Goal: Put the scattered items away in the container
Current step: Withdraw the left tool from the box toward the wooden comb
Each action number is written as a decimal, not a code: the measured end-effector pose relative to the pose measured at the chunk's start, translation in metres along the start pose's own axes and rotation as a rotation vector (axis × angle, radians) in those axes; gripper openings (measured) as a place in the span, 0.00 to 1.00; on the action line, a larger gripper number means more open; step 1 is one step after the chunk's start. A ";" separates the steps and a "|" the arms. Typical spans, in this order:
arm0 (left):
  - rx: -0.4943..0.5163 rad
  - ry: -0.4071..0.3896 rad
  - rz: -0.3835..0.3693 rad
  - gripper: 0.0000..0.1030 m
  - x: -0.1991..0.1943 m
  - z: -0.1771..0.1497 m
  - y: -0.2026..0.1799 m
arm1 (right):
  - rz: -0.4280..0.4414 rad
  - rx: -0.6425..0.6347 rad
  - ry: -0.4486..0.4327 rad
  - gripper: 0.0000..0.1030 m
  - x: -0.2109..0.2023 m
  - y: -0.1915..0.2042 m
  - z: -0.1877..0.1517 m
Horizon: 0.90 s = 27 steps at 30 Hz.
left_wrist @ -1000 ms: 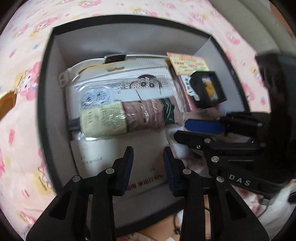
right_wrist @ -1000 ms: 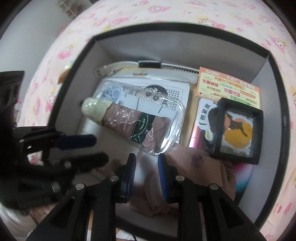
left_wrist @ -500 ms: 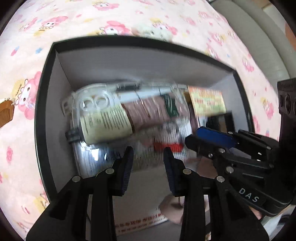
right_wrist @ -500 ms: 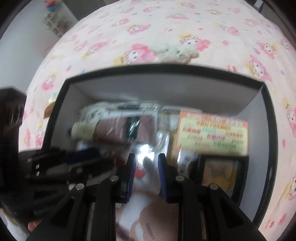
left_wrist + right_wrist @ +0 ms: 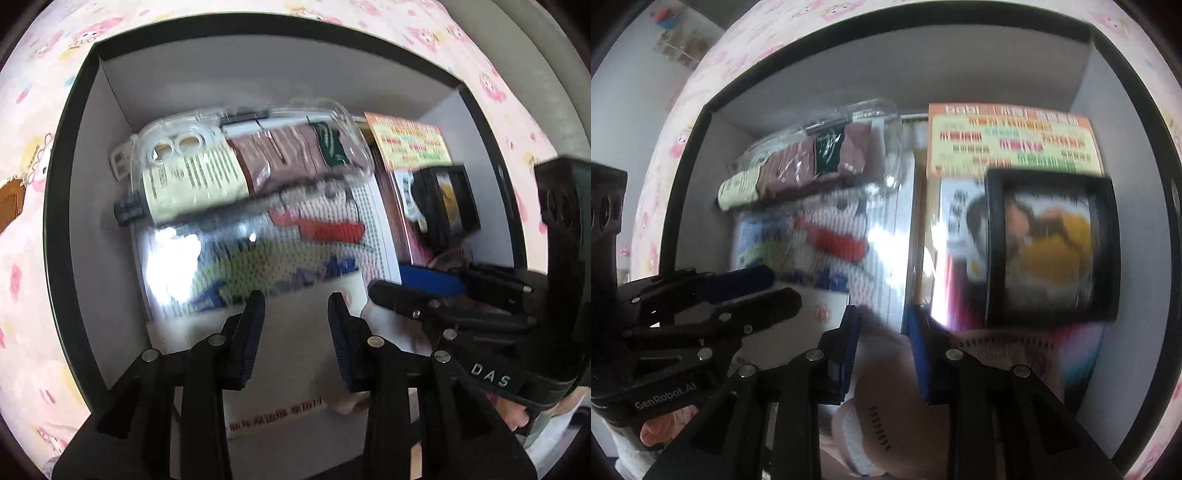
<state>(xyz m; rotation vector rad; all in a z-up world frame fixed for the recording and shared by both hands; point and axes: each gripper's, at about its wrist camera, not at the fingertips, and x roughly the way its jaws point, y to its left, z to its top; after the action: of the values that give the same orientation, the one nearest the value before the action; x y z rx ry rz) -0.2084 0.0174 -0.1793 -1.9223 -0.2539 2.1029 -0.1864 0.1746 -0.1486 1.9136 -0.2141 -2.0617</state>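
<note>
A black-rimmed box point(image 5: 74, 206) with grey inner walls point(image 5: 997, 66) lies on a pink cartoon bedspread. Inside lie a clear phone case with a brown and cream sachet point(image 5: 266, 162) point(image 5: 812, 166), a glossy cartoon pack point(image 5: 280, 243) point(image 5: 831, 236), an orange leaflet point(image 5: 410, 144) point(image 5: 1012, 144), a black-framed picture point(image 5: 448, 206) point(image 5: 1049, 251) and a pink plush point(image 5: 886, 406). My left gripper point(image 5: 295, 314) is open and empty over the box. My right gripper point(image 5: 882, 325) is open over the plush and also shows in the left wrist view point(image 5: 406, 284).
A brown comb point(image 5: 11, 203) lies on the bedspread point(image 5: 22, 295) left of the box. A white paper with red print point(image 5: 277, 413) lies at the box's near end. A wall and a shelf point(image 5: 679, 48) show at the upper left.
Both grippers have moved closer and lower over the box. The cartoon pack now shows under the phone case. Both sets of jaws stay open.
</note>
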 end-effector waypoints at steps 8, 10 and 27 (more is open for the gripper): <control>-0.067 -0.153 -0.135 0.35 -0.044 -0.012 0.004 | -0.093 -0.039 -0.259 0.24 -0.065 0.013 -0.011; -0.060 -0.216 -0.135 0.37 -0.065 -0.024 0.005 | -0.076 -0.044 -0.284 0.24 -0.071 0.014 -0.012; -0.093 -0.529 -0.050 0.63 -0.177 -0.130 0.046 | -0.048 -0.202 -0.433 0.41 -0.088 0.148 -0.064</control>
<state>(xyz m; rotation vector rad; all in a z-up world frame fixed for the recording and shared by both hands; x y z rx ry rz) -0.0703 -0.0900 -0.0396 -1.3464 -0.5066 2.5673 -0.0996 0.0720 -0.0241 1.3545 -0.0536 -2.4058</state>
